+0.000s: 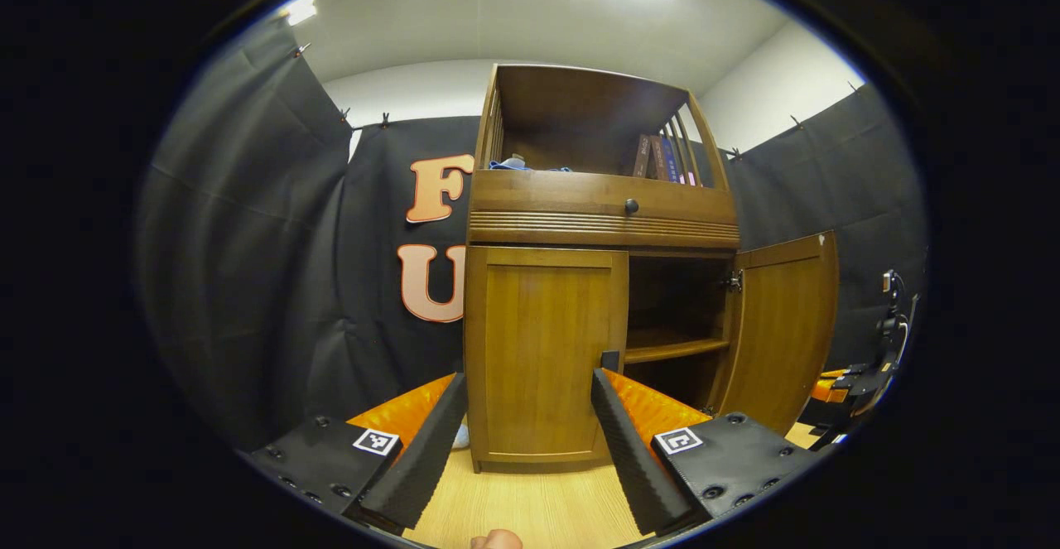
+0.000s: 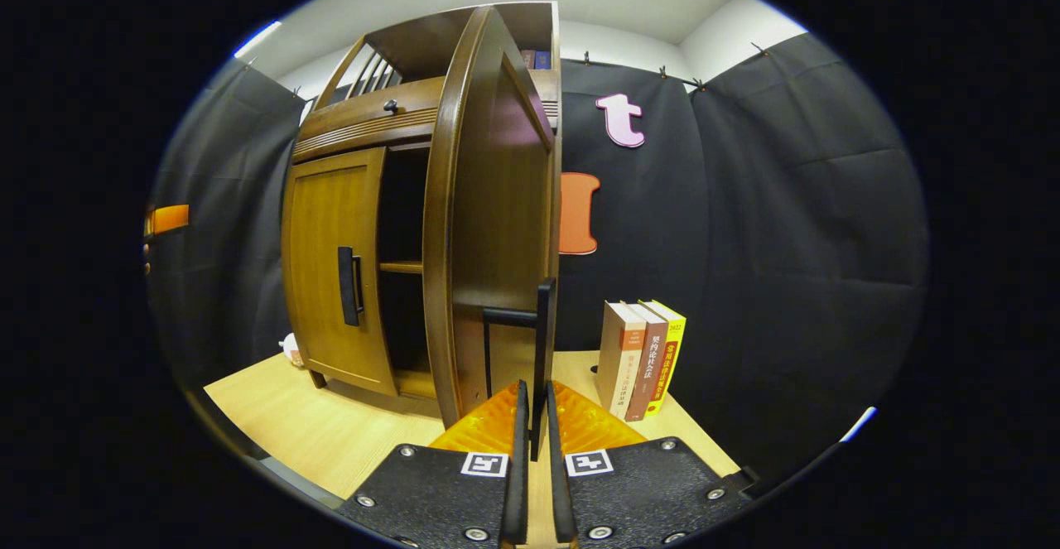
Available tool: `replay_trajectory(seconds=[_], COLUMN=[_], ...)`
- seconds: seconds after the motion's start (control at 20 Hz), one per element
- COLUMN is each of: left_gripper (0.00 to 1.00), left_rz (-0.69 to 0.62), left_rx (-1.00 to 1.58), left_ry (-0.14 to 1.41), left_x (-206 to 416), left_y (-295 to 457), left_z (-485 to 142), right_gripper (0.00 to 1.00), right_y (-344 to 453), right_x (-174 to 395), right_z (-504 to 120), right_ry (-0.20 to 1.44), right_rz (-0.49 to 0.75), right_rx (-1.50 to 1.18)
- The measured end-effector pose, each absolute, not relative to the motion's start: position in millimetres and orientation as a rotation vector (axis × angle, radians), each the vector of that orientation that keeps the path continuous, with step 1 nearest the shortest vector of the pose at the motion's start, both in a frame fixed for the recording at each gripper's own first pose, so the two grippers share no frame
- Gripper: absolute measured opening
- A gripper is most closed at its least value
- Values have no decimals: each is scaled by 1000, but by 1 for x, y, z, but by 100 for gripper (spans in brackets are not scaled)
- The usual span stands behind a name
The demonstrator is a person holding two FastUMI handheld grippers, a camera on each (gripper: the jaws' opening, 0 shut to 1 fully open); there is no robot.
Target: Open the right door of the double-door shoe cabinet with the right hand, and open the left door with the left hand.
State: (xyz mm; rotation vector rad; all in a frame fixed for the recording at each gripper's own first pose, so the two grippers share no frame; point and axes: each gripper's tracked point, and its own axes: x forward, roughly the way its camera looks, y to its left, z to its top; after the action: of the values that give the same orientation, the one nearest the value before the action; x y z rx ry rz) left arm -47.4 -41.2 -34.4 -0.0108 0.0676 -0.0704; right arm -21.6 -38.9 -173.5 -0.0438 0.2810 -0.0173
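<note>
The wooden shoe cabinet [image 1: 600,201] stands on a pale wooden floor. Its left door [image 1: 542,350] is closed, and the dark handle [image 1: 610,360] on it peeks out just above my right-hand finger. My left gripper [image 1: 526,404] is open in front of that door, a short way off it. The right door [image 1: 782,334] is swung wide open, baring a shelf [image 1: 671,349]. In the right gripper view the open right door [image 2: 489,226] stands edge-on, and my right gripper [image 2: 535,416] is shut on its black handle [image 2: 542,325]. The left door [image 2: 331,267] and its handle [image 2: 348,284] show behind.
A drawer with a round knob [image 1: 631,205] sits above the doors, and books [image 1: 658,158] and a blue item stand on the top shelf. Three books [image 2: 642,358] stand on the floor right of the cabinet. Black cloth walls close in all around.
</note>
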Motion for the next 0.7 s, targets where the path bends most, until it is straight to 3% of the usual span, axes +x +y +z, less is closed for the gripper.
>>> replay_trajectory(seconds=[0.2,0.25,0.3,0.35,0.4,0.7], left_gripper=[96,96,94,94,94,94], left_rz=[-68,-71,-76,-78,-81,-102], left_rx=[-8,-8,-7,-5,1,17], left_ry=[82,86,91,95,97,117], left_x=[-35,-34,-30,-26,-23,3], left_y=[-50,-54,-59,-63,-67,-95], left_z=[-40,-43,-44,-47,-48,-64], right_gripper=[8,17,6,17,5,5], right_y=[-59,-64,-67,-70,-71,-99], right_x=[-21,-20,-21,-20,-21,-22], right_z=[-173,-174,-173,-174,-173,-175], right_ry=[276,275,273,272,271,275], right_rz=[-25,-25,-21,-16,-8,-9], right_rx=[-35,-32,-30,-31,-26,42])
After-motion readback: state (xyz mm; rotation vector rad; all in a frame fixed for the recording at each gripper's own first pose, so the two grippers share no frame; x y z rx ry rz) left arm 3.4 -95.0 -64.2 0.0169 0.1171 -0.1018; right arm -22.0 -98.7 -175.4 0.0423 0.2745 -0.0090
